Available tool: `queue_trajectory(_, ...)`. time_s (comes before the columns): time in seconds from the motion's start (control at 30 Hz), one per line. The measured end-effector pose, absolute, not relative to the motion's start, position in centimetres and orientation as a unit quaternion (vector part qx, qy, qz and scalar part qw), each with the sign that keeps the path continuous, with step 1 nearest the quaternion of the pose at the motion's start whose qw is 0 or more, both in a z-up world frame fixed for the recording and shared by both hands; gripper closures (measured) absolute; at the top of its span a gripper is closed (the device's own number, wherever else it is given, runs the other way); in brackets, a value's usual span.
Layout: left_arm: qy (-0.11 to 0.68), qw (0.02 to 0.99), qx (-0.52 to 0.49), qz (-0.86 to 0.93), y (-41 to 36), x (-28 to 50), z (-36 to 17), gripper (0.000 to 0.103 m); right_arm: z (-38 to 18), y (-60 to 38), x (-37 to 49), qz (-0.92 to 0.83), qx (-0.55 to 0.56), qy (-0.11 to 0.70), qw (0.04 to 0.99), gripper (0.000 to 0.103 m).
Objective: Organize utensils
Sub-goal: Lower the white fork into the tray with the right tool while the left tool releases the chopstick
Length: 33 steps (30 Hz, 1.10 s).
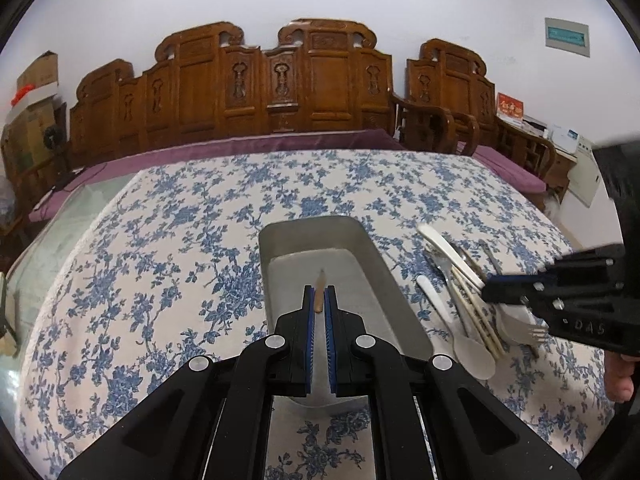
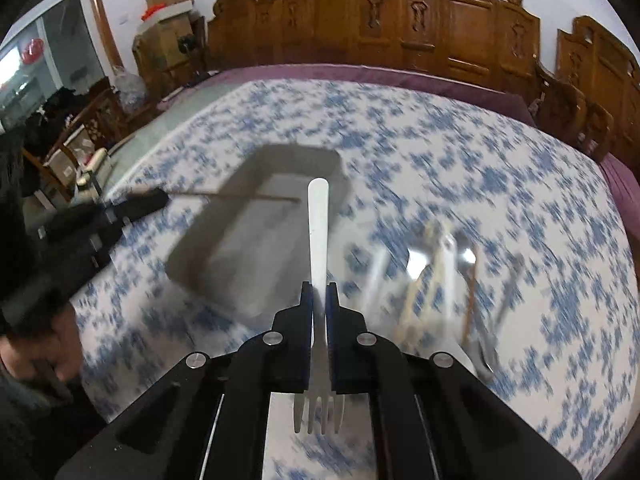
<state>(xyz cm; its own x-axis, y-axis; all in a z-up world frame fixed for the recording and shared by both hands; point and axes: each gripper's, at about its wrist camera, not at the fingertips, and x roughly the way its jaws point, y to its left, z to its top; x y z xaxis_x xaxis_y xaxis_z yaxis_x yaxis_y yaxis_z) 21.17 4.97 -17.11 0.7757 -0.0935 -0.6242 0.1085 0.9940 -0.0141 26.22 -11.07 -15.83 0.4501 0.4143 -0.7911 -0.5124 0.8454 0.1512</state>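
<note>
The right gripper (image 2: 319,300) is clamped on a fork (image 2: 319,240), tines toward the camera, handle pointing out over the tray's (image 2: 208,236) near edge. The left gripper (image 1: 319,294) pinches a chopstick (image 1: 320,290) above the tray (image 1: 392,292). The remaining utensils (image 1: 460,284) lie heaped on the tablecloth (image 1: 160,240), just right of the tray.

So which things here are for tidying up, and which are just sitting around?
For the job:
- fork, in the right tool
- chopstick, in the left tool
- metal tray
- utensil pile

Just lying about:
- flowered tablecloth
- carved wooden bench
- cardboard boxes
</note>
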Motion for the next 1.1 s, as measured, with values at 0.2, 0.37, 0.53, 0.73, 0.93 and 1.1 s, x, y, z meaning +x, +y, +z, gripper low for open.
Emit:
queue_trajectory(0.2,0.359,0.932,-0.003,-0.051,5.7,22.8,-18.4,0.087,-16.1,-7.4,29.1,0.282,-0.039,0.45,0.847,0.095)
queue_trajectory(0.37,0.361,0.931,-0.023,-0.05,6.8,23.3,-18.4,0.084,-17.2,-6.2,31.1,0.281,-0.021,0.46,0.842,0.095)
queue_trajectory(0.53,0.359,0.932,-0.027,-0.045,7.6,23.5,-18.0,0.084,-18.2,-4.6,31.9,0.287,-0.012,0.468,0.836,0.095)
queue_trajectory(0.73,0.359,0.932,-0.034,-0.036,8.5,23.7,-17.8,0.084,-19.2,-3.3,32.2,0.298,-0.004,0.475,0.828,0.094)
queue_trajectory(0.93,0.359,0.932,-0.033,-0.036,8.5,23.8,-17.7,0.084,-19.5,-3.5,31.7,0.313,0.001,0.471,0.824,0.094)
queue_trajectory(1.1,0.357,0.933,-0.028,-0.041,8.0,23.4,-17.5,0.083,-18.2,-5.3,30.4,0.317,-0.007,0.454,0.833,0.091)
